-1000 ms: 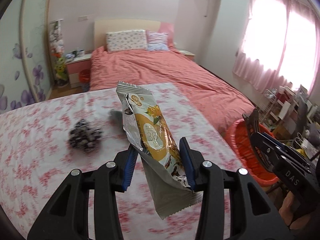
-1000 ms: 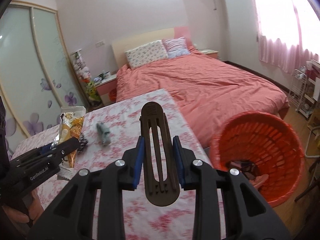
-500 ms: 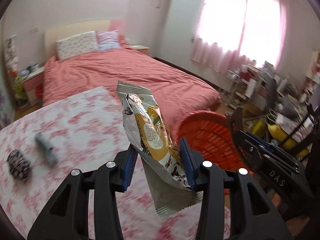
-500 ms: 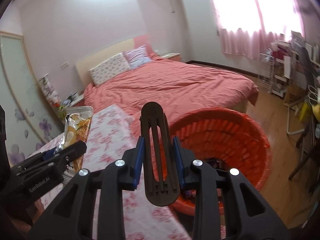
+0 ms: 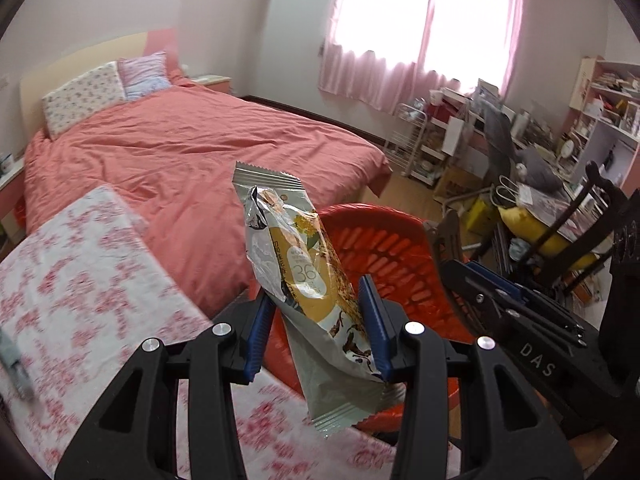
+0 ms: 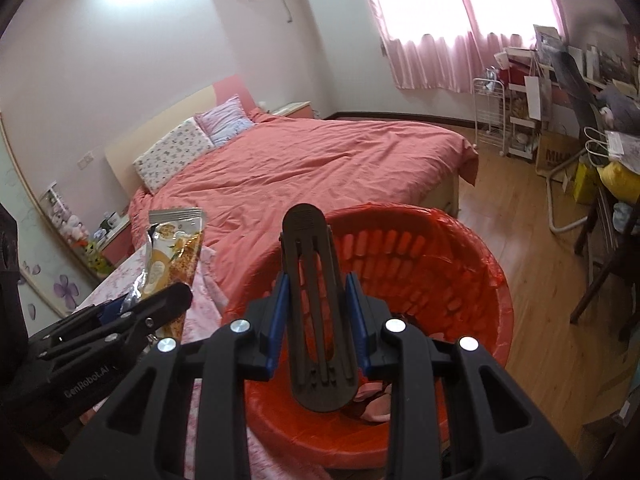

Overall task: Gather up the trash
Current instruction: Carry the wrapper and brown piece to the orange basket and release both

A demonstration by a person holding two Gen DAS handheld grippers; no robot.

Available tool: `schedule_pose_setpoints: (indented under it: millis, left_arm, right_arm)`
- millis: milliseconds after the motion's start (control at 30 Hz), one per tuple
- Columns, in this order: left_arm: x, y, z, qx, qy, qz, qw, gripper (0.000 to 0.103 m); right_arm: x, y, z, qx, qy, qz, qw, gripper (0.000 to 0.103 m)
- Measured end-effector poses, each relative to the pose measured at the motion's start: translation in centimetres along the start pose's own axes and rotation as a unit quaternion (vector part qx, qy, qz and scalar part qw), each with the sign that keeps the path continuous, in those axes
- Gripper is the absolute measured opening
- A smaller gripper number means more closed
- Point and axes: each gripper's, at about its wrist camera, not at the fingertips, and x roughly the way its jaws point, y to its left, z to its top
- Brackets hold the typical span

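Observation:
My left gripper (image 5: 316,324) is shut on a silver and yellow snack wrapper (image 5: 298,264) and holds it upright, just left of the red basket (image 5: 392,252). The wrapper also shows in the right wrist view (image 6: 172,256). My right gripper (image 6: 316,312) is shut on a dark brown slotted plastic piece (image 6: 316,320), held over the red basket (image 6: 460,264). The basket has some trash at its bottom (image 6: 376,396).
The table with a pink flowered cloth (image 5: 80,280) is at the left, with a grey item (image 5: 12,360) at its edge. A bed with a coral cover (image 5: 180,152) lies behind. Cluttered shelves and a chair (image 5: 540,184) stand at the right on the wood floor.
Both grippers have swung right, from over the table toward the red basket, each still holding its item. The dark crumpled item on the table has left the view.

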Motion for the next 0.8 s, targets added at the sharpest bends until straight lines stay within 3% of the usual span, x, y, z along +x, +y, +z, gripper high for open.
schedule_pose_setpoints:
  millis: [400,500,600,800]
  left_arm:
    - [3.1,-1.2,-0.7,0.024,0.045,-0.027,0.9984,0.044]
    - [3.3,-1.1,-0.6,0.023,0.053,-0.026,0.998,0.049]
    - [3.5,-1.1,-0.6,0.025,0.057,-0.021,0.9978,0.057]
    - [3.1,-0.2,-1.0,0.016,0.061,0.01,0.9979,0.062]
  right_arm:
    - [2.7,-2.7,0.5,0.026,0.012,-0.009,1.0,0.03]
    - [3.3,-3.3,0.4,0.033,0.02,-0.009,0.999,0.032]
    - [3.3,-3.3,0.4,0.032,0.019,-0.012,0.999,0.043]
    - [2.8,-3.2,0.4,0.03,0.01,-0.025,0.999,0.055]
